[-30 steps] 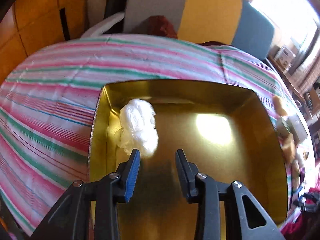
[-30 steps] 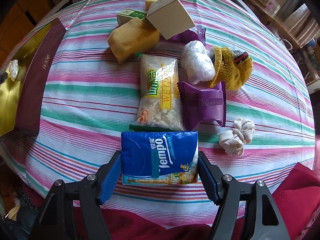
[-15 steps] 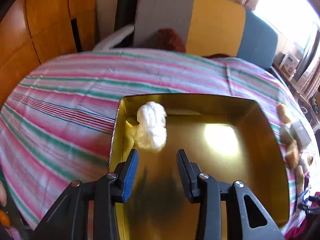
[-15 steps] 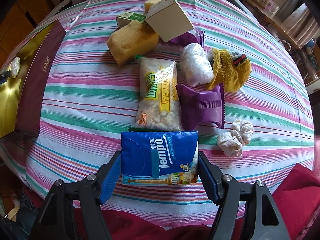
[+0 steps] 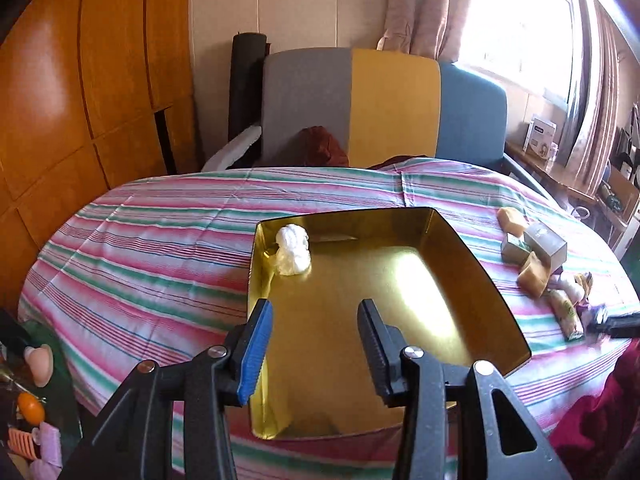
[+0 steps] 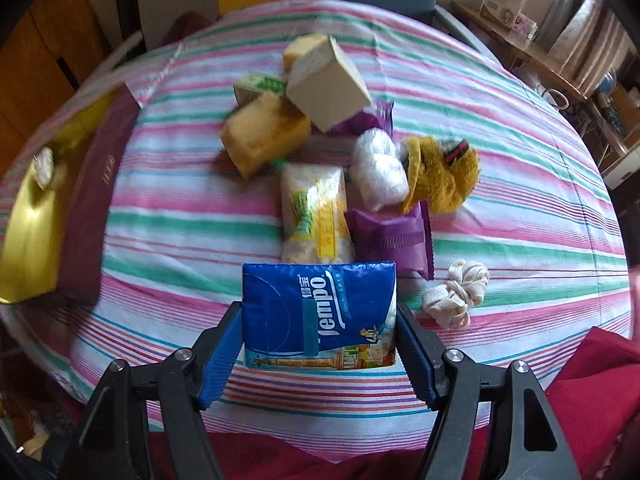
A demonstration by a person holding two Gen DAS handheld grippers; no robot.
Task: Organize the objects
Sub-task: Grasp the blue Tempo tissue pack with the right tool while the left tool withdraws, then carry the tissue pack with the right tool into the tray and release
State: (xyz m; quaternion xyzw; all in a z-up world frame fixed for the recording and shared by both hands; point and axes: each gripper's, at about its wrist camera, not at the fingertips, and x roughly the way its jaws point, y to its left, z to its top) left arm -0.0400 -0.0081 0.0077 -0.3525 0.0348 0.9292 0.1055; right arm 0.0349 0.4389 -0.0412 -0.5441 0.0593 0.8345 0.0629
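Striped tablecloth (image 6: 168,216) covers the round table; gold tray (image 5: 460,264) sits at its left side with one white plastic wad (image 5: 294,250) in the far left corner, the rest of the floor bare. Loose pile lies mid-table, well apart from the tray: yellow sponge (image 6: 264,134), beige box (image 6: 326,84), snack bag (image 6: 314,216), purple packet (image 6: 390,238), white wrapped bundle (image 6: 378,170), mustard knit thing (image 6: 440,178), knotted white cord (image 6: 458,294). Right gripper (image 6: 320,350) holds the blue tissue pack (image 6: 320,314), a pad flat on each side, pack apparently clear of the cloth. Left gripper (image 5: 314,346) hangs over the tray, jaws apart, empty. Likely step: carry pack to tray. Keep it level, go high over the maroon tray wall (image 6: 100,184), set it flat beside the wad. Right view blurs; tray's near corner is hidden behind the left gripper's body.
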